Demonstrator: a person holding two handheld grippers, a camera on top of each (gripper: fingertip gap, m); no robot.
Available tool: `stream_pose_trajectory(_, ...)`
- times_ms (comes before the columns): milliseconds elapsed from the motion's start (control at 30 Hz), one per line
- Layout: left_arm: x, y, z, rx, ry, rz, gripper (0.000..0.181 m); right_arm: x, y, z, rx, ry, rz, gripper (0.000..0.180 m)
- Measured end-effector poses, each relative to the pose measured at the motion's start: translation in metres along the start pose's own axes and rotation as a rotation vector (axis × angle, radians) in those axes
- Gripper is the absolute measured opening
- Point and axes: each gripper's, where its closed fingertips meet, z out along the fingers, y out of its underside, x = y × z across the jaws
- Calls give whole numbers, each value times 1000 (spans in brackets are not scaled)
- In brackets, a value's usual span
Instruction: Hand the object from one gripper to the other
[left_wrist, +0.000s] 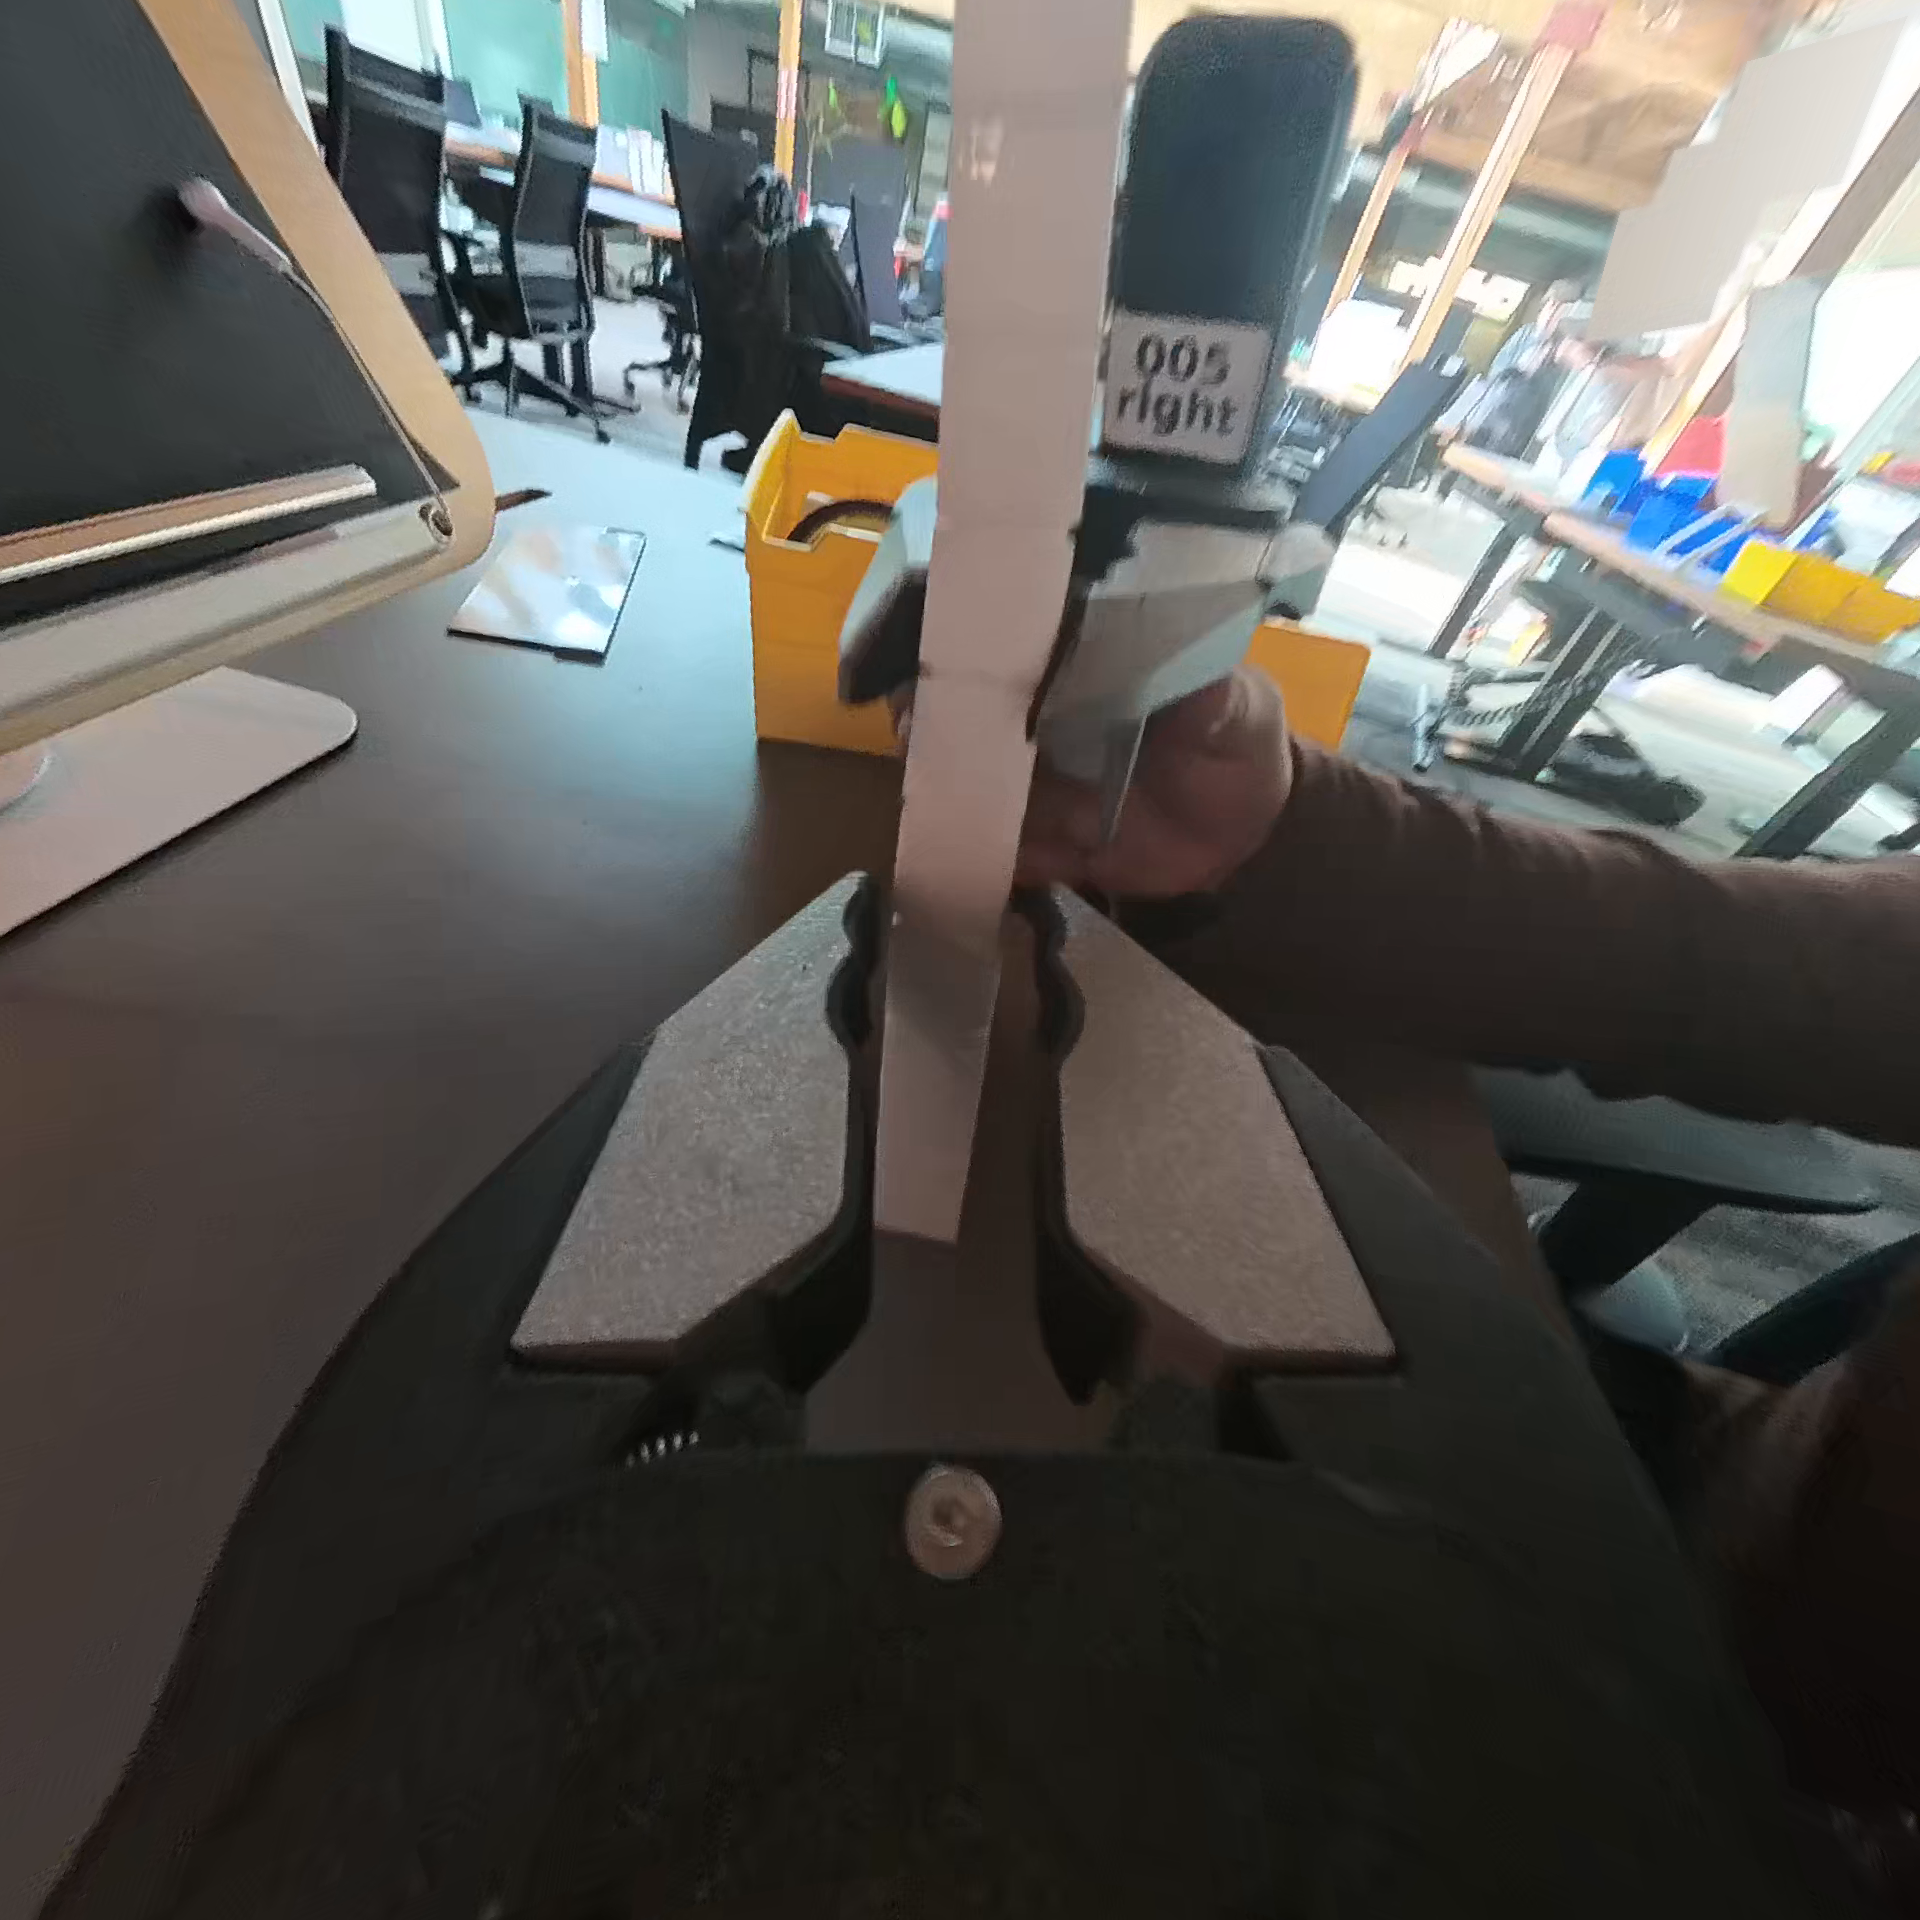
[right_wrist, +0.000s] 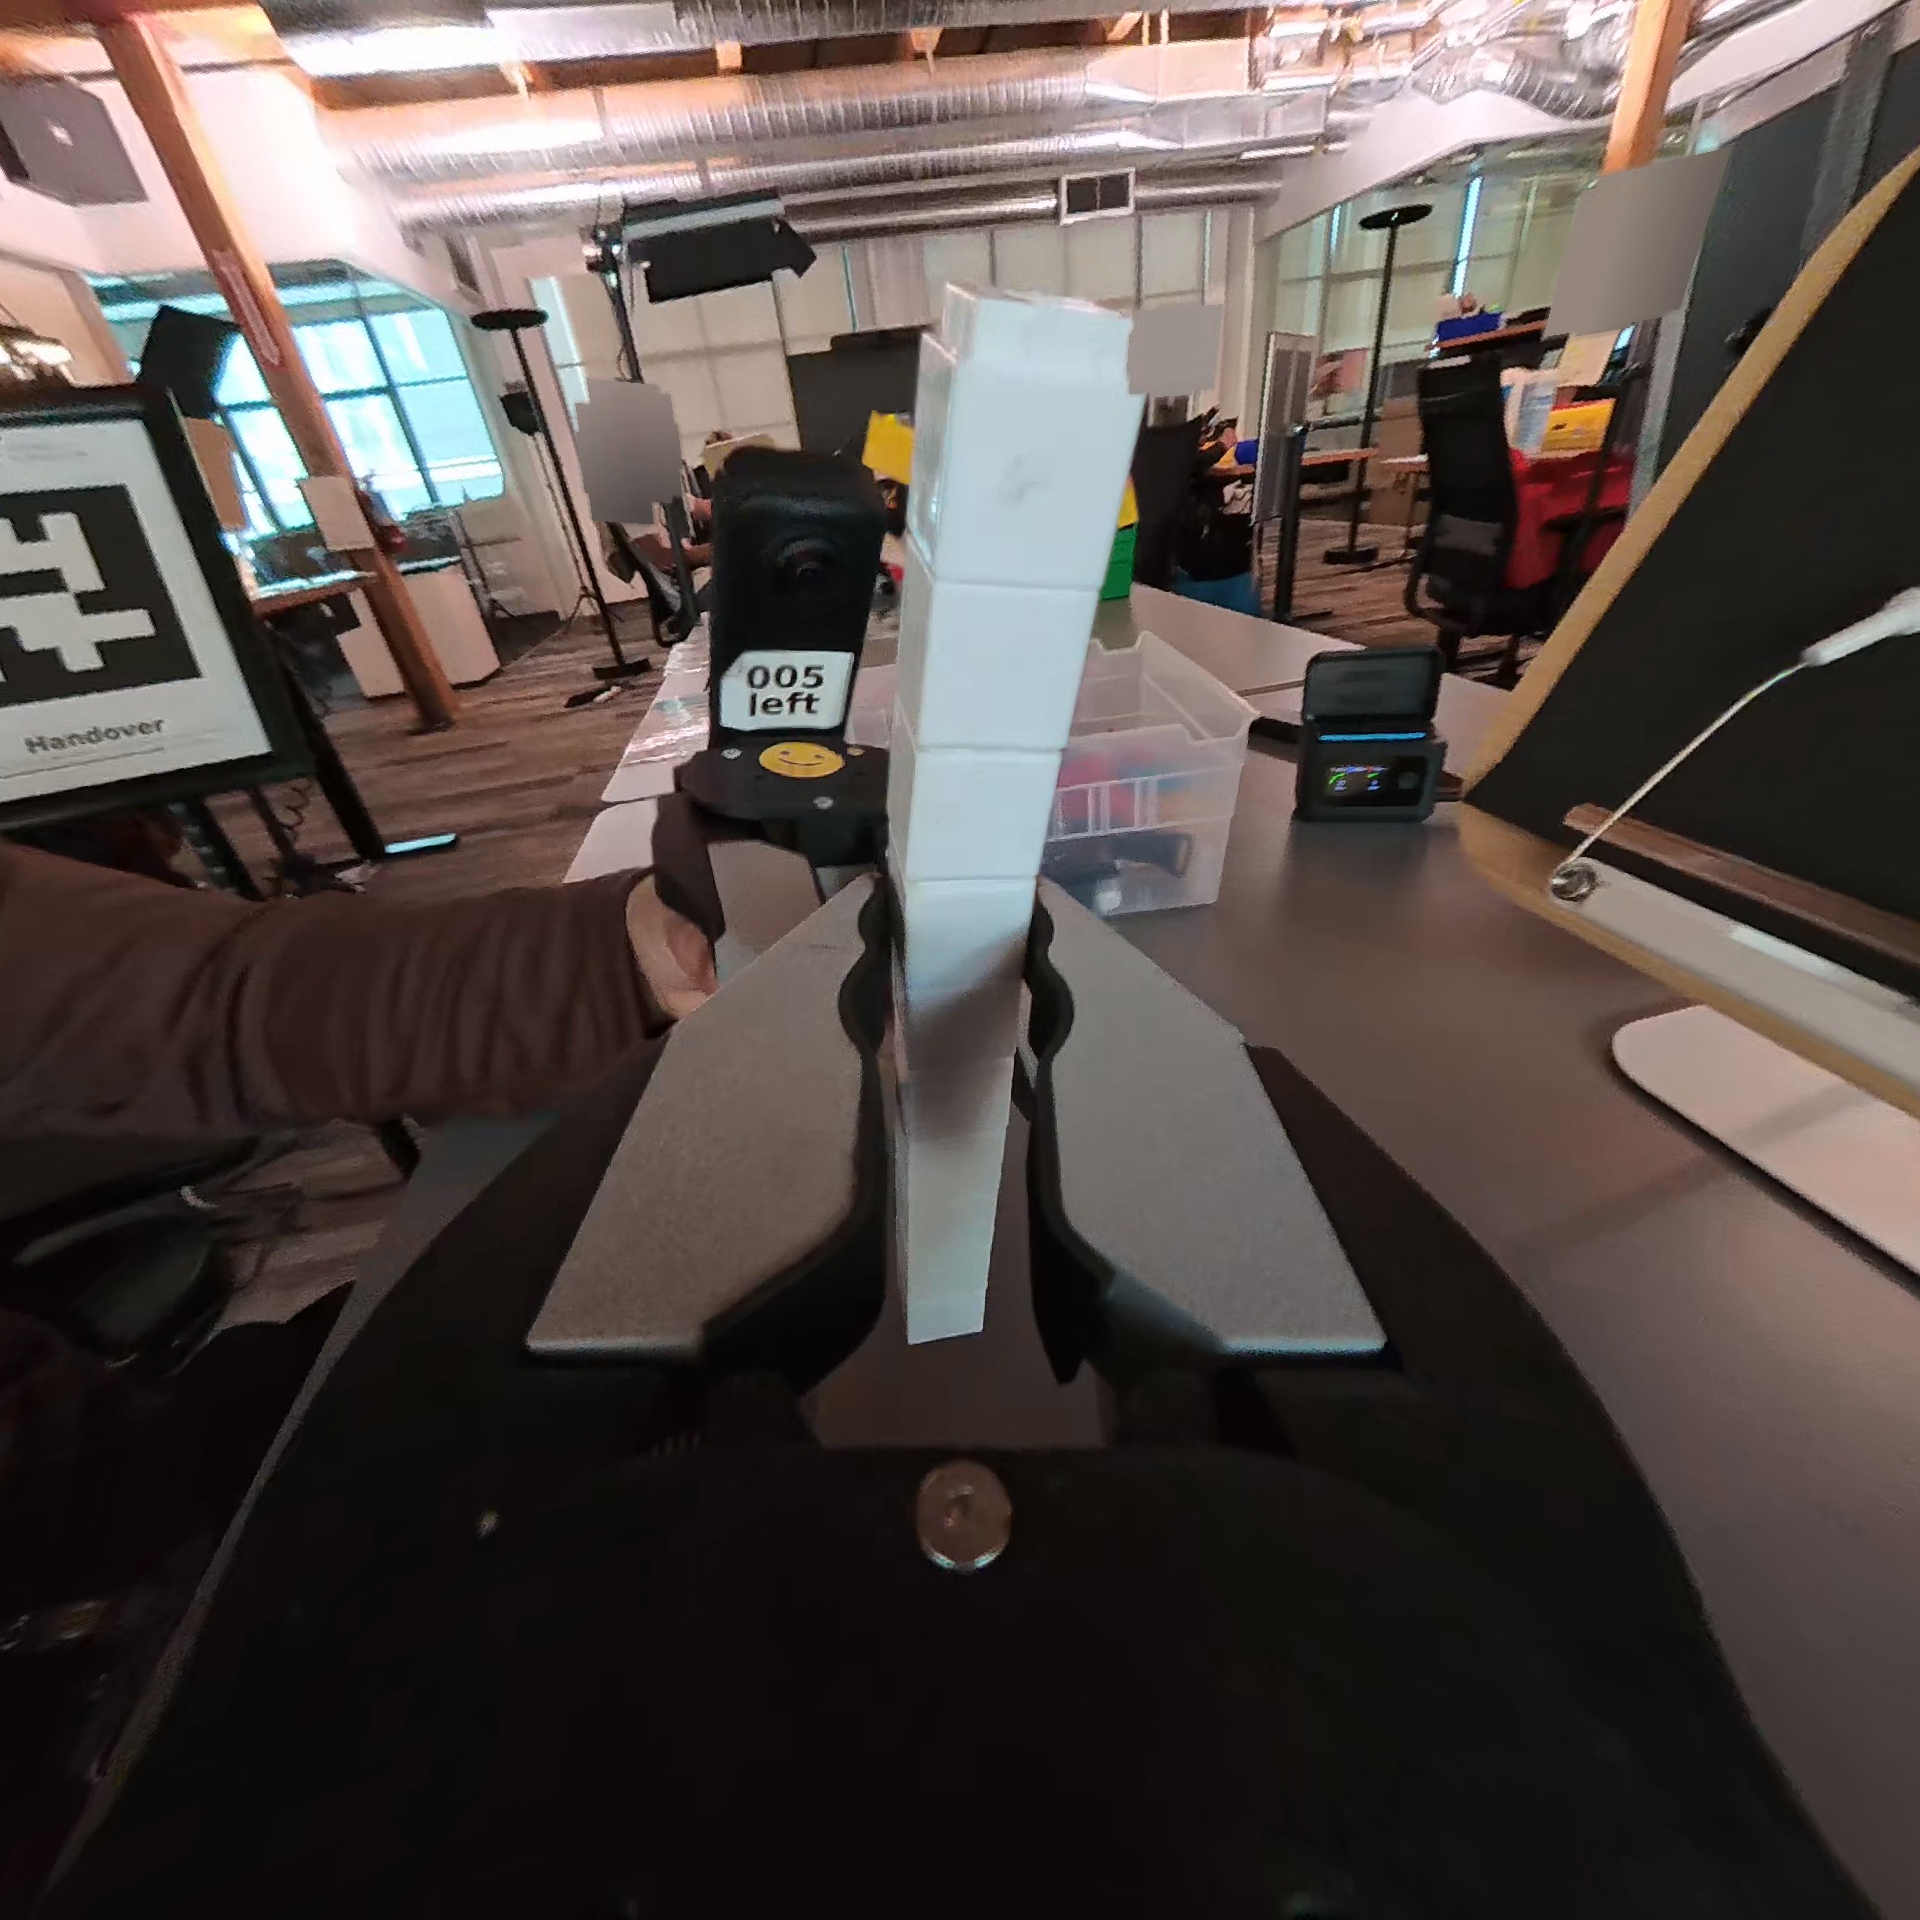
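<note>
I've got the white block stack (left_wrist: 956, 727) upright between both grippers: left gripper (left_wrist: 956, 935) closed on it, right gripper (right_wrist: 961, 935) clamped too, yellow bin (left_wrist: 821, 613) at twelve o'clock behind.

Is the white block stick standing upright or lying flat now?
Upright, slightly tilted. The white block stick rises vertically between the right gripper fingers, and the left gripper also closes around its lower part.

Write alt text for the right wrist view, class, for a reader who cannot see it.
The right gripper clamps a tall white bar of stacked cubes, held upright over a dark table. The left gripper sits just behind the bar; its grip is hidden. A clear plastic bin stands beyond.
</note>
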Motion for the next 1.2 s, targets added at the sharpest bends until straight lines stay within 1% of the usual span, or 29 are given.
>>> stream_pose_trajectory(67, -7, 11, -1, -67, -57, 44, 37, 3, -8, -5, 38, 14, 4, 21)
stream_pose_trajectory(100, -9, 15, 0, -92, -74, 68, 39, 4, -10, -8, 53, 13, 12, 21)
stream_pose_trajectory(133, -10, 18, 0, -108, -83, 92, 37, 5, -13, -10, 67, 19, 17, 21)
stream_pose_trajectory(233, -8, 25, 4, -137, -88, 153, 20, 8, -12, -13, 60, 31, 14, 21)
stream_pose_trajectory(333, -19, 38, 4, -215, -131, 199, 21, 10, 4, -7, -34, 46, -27, 21)
stream_pose_trajectory(400, -24, 47, 3, -259, -140, 173, 21, 10, 14, -2, -85, 57, -38, 21)
stream_pose_trajectory(500, -23, 54, 5, -290, -111, 138, 21, 8, 20, 4, -116, 59, -58, 21)
stream_pose_trajectory(667, -22, 50, 5, -286, -134, 198, 20, 4, 15, 3, -92, 38, -53, 21)
stream_pose_trajectory(833, -19, 61, 9, -341, -96, 134, 20, 5, 29, 3, -157, 6, 17, 20)
stream_pose_trajectory(933, -19, 63, 11, -345, -91, 128, 20, 7, 31, 4, -142, -18, 94, 21)
stream_pose_trajectory(1067, -23, 61, 11, -335, -107, 116, 20, 10, 28, 5, -136, 25, 48, 21)
stream_pose_trajectory(1133, -24, 62, 11, -340, -117, 114, 20, 8, 19, 5, -97, 47, 9, 37)
stream_pose_trajectory(1167, -24, 62, 11, -340, -118, 113, 20, 6, 10, 3, -57, 50, -7, 41)
stream_pose_trajectory(1200, -24, 62, 11, -340, -118, 112, 20, 5, 1, 1, -16, 56, -21, 41)
